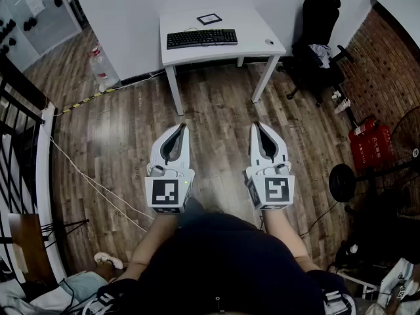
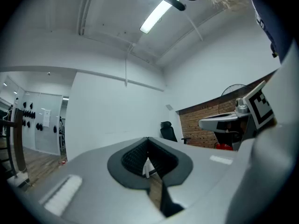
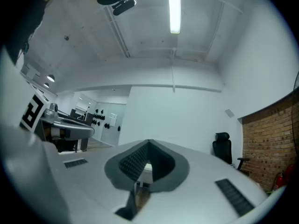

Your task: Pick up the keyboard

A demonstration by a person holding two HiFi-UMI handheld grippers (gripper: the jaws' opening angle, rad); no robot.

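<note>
Dark-clad torso [image 1: 223,261] filled the bottom of the head view, with both arms stretched forward. Left gripper [image 1: 182,127] and right gripper [image 1: 256,125] hung side by side over the wood floor [image 1: 216,104], pointing toward the table [image 1: 252,25]. Both pairs of jaws were pressed together with nothing between them. The keyboard [image 1: 201,38] lay flat on the white table, well ahead of the 2 grippers, with a mouse [image 1: 269,42] to its right and a black chair [image 1: 318,25] beside the table.

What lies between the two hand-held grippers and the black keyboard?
In the head view, only brown wooden plank floor and the white rectangular table's front edge.
</note>
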